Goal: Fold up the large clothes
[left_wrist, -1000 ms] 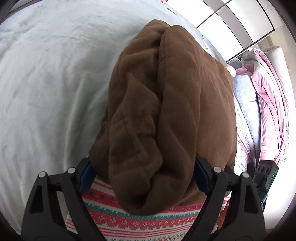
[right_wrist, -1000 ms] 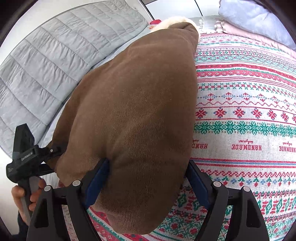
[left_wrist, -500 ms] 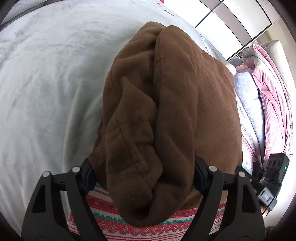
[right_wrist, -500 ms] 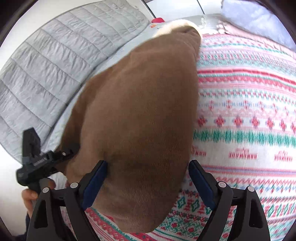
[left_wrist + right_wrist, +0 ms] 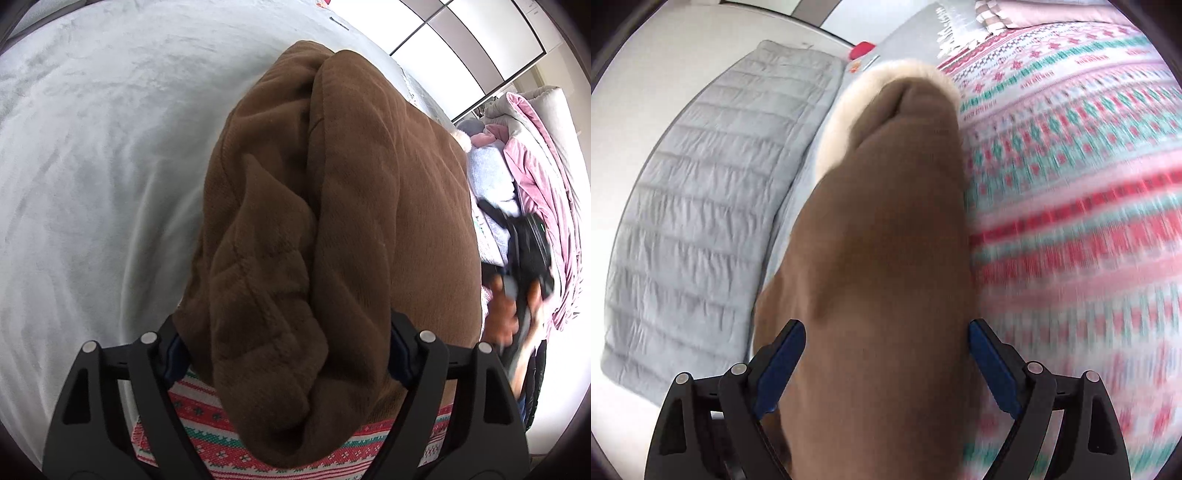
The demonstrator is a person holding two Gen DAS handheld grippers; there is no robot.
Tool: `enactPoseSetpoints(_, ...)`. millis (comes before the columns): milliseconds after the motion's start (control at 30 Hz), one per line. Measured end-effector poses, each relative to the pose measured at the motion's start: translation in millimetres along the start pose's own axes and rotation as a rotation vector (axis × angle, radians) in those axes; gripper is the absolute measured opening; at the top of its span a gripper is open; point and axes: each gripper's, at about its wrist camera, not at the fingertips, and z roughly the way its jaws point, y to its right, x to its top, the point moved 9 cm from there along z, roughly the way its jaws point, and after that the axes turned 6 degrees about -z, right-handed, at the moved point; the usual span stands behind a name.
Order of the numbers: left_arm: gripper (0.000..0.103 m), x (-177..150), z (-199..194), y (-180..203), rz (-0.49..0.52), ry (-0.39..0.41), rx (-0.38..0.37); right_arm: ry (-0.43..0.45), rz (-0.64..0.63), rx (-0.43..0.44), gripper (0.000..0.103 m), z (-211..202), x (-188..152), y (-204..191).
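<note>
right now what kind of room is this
Most likely a bedroom: a bed with a pale fleece sheet, a quilted grey duvet, and a wardrobe with pale sliding doors.

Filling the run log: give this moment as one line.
left gripper: shut on brown garment | right gripper: shut on brown garment | under it: patterned knit blanket | right view blurred

Right tongs spread wide, blue pads standing either side of a thick fold of brown garment that fills the gap and runs forward to a cream fleece edge. To the right, blurred by motion, a red, green and white patterned blanket beneath the garment; to the left, a grey quilted cover on the bed. Far off, near the top, a small red object, too small to identify.
</note>
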Motion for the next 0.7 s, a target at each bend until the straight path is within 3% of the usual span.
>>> enactPoseSetpoints(100,0.083,1,0,0,-0.007,-0.011,-0.005,-0.041,-0.041,-0.053,0.090,21,23,7)
enactPoseSetpoints(333,0.082,7,2,0,0.002,0.006,-0.011,-0.061,-0.075,0.000,0.089,50,43,12)
enactPoseSetpoints(367,0.079,7,2,1,0.005,0.015,-0.004,-0.061,-0.093,-0.013,0.086,50,44,12)
enactPoseSetpoints(400,0.077,8,2,3,0.010,0.023,0.001,-0.065,-0.103,-0.020,0.076,52,43,10)
enactPoseSetpoints(533,0.058,13,-1,15,0.038,0.047,0.017,-0.059,-0.153,-0.082,0.058,52,41,-7)
enactPoseSetpoints(700,0.046,20,-9,24,0.069,0.073,0.027,-0.022,-0.237,-0.169,0.048,49,39,-33)
